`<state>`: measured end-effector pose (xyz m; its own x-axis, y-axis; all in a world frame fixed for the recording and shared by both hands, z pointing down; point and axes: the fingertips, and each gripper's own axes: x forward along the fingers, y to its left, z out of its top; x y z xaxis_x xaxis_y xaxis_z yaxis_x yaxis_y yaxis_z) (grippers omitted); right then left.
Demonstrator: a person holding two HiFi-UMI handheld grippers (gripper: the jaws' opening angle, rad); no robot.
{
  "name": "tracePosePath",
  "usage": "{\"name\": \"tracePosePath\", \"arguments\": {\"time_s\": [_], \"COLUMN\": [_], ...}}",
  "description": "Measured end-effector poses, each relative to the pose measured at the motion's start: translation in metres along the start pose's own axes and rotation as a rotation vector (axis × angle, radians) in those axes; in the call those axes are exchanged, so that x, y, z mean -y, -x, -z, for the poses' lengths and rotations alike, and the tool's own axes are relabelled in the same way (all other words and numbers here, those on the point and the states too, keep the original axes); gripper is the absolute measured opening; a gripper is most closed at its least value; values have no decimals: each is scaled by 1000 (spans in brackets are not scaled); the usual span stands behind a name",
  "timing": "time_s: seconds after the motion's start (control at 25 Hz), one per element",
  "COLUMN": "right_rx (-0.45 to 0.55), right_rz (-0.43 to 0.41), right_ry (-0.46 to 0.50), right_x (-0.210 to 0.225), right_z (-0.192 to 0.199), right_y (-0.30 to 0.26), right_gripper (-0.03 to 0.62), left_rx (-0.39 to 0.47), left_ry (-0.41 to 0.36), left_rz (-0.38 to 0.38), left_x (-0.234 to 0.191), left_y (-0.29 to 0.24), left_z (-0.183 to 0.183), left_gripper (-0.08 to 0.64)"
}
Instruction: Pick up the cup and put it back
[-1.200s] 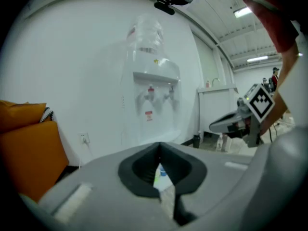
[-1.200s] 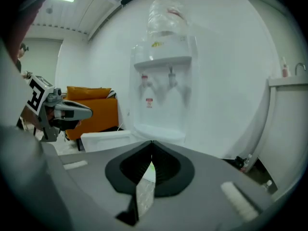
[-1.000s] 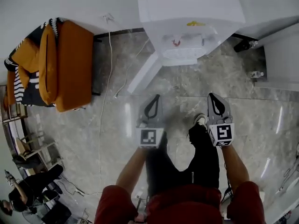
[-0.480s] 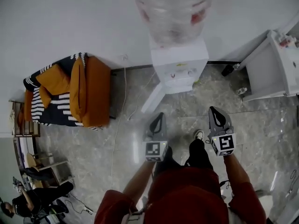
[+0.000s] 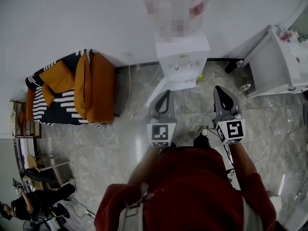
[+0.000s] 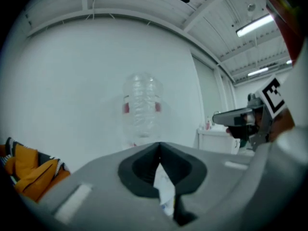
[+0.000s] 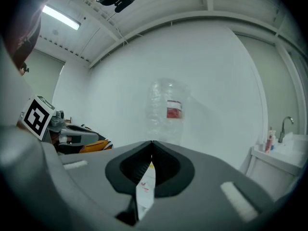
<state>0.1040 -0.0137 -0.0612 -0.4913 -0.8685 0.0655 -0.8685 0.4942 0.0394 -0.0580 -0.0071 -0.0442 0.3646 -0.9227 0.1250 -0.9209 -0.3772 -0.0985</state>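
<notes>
Clearly, the left tool (image 5: 165, 94) and the right tool (image 5: 219, 90) both have their jaws together, holding no cup, and no cup shows anywhere. I would search at the water dispenser (image 5: 182, 64) first, then open one tool.

Glossy stone floor (image 5: 110, 153), clear plastic bottle (image 6: 142, 105) (ribbed), cloth sofa (image 5: 96, 88).

Pinched flat between the closed jaws of the left gripper (image 6: 159, 147): a white paper strip (image 6: 164, 189), possibly a squashed cup, standing on edge, narrowing to a point at the top, with faint blue print near its lower end. Likewise in the right gripper (image 7: 151, 146): a second white strip (image 7: 145, 189), small red marks on it, slightly tilted.
</notes>
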Motion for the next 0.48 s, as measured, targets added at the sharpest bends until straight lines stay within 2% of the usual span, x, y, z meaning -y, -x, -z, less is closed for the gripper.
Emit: {"name": "tracePosePath", "arguments": {"time_s": [0.48], "right_rx": [13], "right_rz": [28], "right_ry": [-25], "right_x": [21], "right_z": [-15], "right_y": [-10], "right_gripper": [2], "left_rx": [-2], "left_ry": [-32], "left_rz": [-17], "left_x": [0], "left_y": [-9], "left_z": [-14], "left_gripper": [-2]}}
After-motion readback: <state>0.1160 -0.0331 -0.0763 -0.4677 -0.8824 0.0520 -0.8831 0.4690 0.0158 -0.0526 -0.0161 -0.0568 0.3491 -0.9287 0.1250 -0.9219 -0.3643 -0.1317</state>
